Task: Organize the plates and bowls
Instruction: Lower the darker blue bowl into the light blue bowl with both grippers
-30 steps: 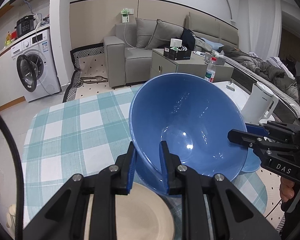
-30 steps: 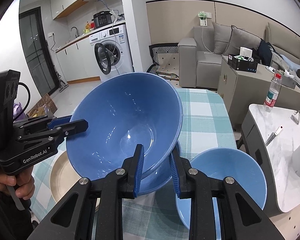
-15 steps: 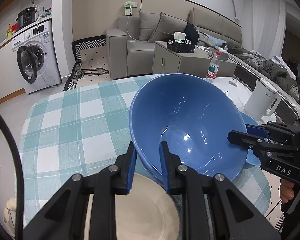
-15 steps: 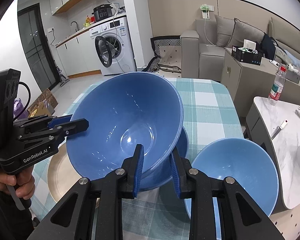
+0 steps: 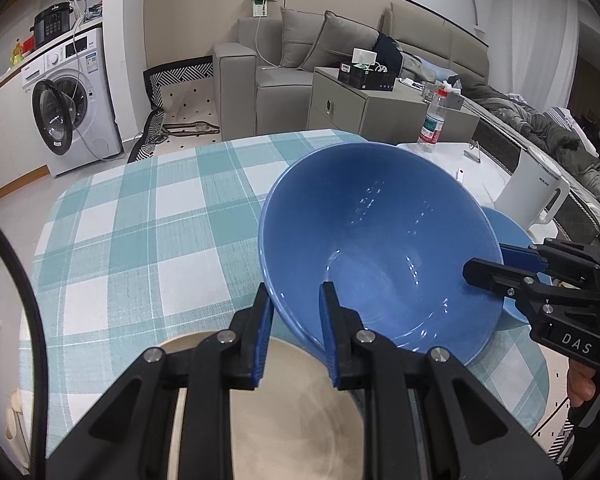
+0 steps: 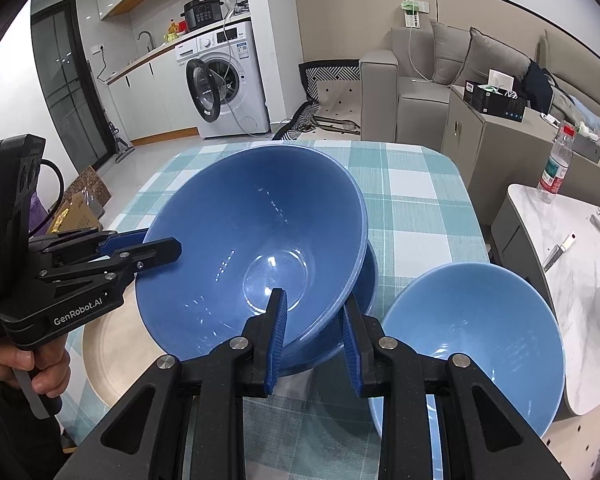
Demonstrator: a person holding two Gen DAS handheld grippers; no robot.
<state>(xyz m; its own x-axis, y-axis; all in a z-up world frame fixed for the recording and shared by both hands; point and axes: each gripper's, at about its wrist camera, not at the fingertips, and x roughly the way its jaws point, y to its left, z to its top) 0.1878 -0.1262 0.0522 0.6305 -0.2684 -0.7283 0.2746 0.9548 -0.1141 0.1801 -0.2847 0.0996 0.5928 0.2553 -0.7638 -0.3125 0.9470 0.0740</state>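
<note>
- You hold the large glossy blue bowl (image 6: 256, 248) by its rim from two sides: your left gripper (image 5: 294, 336) is clamped on the near-left rim, your right gripper (image 6: 312, 344) on the near-right rim, each with one pad inside and one outside the wall.
- The bowl hangs tilted, mouth turned toward you, directly over a second blue bowl (image 6: 366, 280) of the same shape that stands on the teal checked tablecloth (image 5: 148, 216); only that lower bowl's right edge peeks out beneath.
- So the relation that matters is straight down: the target sits under the held bowl, not to either side. I cannot tell whether the two already touch.
- Neither hand is nearer; both share the load, so level the rim as you lower.
- The bowl looks smooth, empty and clean, with bright glints inside.
- A beige round plate (image 5: 268, 412) lies near-left of the stack, a lighter blue bowl (image 6: 472, 344) near-right; keep clear of both.
</note>
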